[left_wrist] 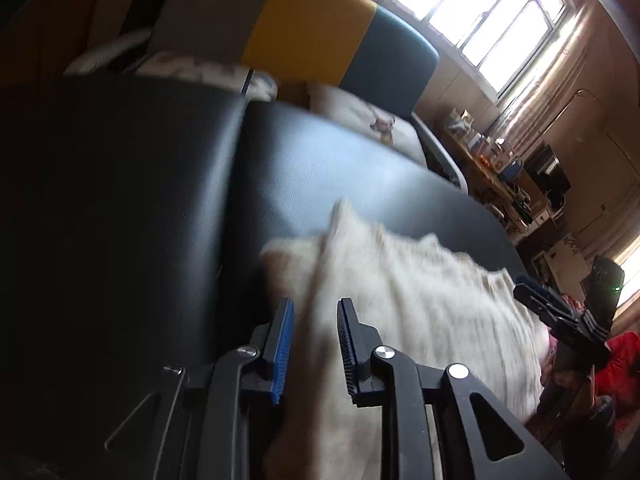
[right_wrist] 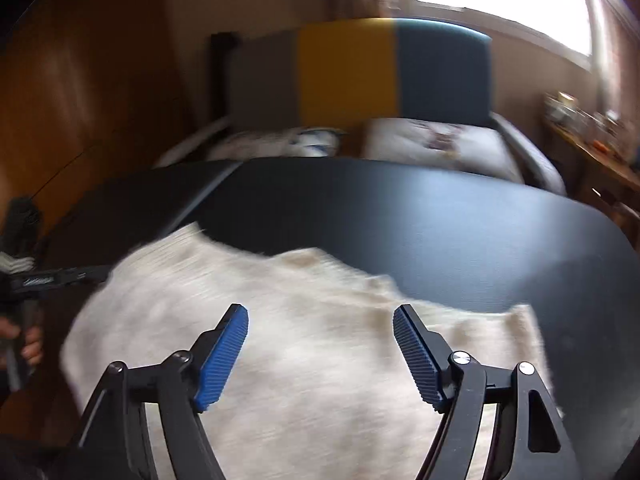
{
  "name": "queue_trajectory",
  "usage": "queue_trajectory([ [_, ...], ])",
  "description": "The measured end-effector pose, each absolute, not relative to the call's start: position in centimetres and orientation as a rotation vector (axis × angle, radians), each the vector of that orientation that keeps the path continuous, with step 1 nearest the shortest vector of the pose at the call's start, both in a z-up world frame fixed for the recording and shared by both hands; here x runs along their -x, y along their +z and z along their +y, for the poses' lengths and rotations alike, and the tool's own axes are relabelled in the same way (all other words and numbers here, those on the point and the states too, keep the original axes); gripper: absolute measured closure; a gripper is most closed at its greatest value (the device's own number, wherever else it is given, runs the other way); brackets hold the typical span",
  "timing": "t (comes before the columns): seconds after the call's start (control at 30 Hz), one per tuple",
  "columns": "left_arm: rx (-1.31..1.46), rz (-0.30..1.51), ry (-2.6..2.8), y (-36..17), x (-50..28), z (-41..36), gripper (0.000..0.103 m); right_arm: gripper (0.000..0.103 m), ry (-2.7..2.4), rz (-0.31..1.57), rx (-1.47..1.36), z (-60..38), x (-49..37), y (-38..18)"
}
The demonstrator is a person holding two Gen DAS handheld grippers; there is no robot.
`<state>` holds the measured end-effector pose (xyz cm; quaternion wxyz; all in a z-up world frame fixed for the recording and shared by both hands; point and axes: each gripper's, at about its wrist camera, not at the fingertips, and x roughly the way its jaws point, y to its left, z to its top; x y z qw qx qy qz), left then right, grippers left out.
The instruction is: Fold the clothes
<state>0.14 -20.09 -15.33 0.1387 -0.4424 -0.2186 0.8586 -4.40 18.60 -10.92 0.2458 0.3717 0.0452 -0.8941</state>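
Observation:
A cream knit garment lies blurred on the black table. My left gripper is shut on a raised fold at the garment's left edge, and the cloth runs between its blue pads. In the right wrist view the same garment spreads under my right gripper, which hangs open just above its middle with nothing between the fingers. The left gripper shows at the cloth's left edge there. The right gripper shows at the garment's right side in the left wrist view.
Behind the table stands a chair with a grey, yellow and blue back and pale cushions. A cluttered desk sits under the bright window at right. A hand holds the left gripper's handle. Red fabric lies off the table's right.

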Motion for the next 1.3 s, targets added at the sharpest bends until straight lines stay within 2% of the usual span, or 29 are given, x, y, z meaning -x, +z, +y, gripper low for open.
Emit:
queue_trajectory([
  [0.17,1.291,-0.683,2.342,-16.7,-3.1,-19.9,0.079,0.024,-2.384,0.15,-1.111,17.4,4.7,-14.5],
  [0.23,1.318,-0.564,2.383,-17.1,-4.2,-19.0,0.096,0.021,-2.385,0.122,-1.15,18.1,5.2,-16.4],
  [0.33,1.323,-0.56,2.403,-17.4,-5.2,-19.2,0.097,0.02,-2.384,0.066,-1.139,18.8,5.4,-16.6],
  [0.47,1.321,-0.492,2.447,-16.9,-6.5,-18.8,0.097,0.017,-2.382,0.082,-1.153,18.6,5.8,-16.9],
  [0.67,1.248,-0.622,2.528,-14.8,-8.2,-20.3,0.09,0.015,-2.381,0.084,-1.151,18.7,5.9,-16.9],
  [0.77,1.117,-0.648,2.549,-12.5,-7.2,-20.0,0.088,0.014,-2.379,0.084,-1.148,18.8,5.9,-16.9],
  [0.87,1.06,-0.589,2.522,-11.3,-4.6,-17.7,0.086,0.014,-2.384,0.087,-1.145,18.8,5.8,-16.9],
  [1.0,1.238,-0.494,2.562,-15.0,-1.1,-16.2,0.085,0.014,-2.384,0.088,-1.143,18.8,5.8,-17.0],
  [1.03,1.296,-0.477,2.576,-16.3,-0.3,-16.0,0.085,0.014,-2.378,0.073,-1.143,19.0,5.8,-16.9],
  [1.17,1.314,-0.565,2.563,-15.7,-0.2,-16.8,0.085,0.014,-2.316,-0.065,-1.138,20.4,5.9,-15.7],
  [1.3,1.254,-0.442,2.596,-12.8,-0.7,-14.6,0.086,0.012,-2.238,-0.255,-1.079,26.1,4.1,-13.1],
])
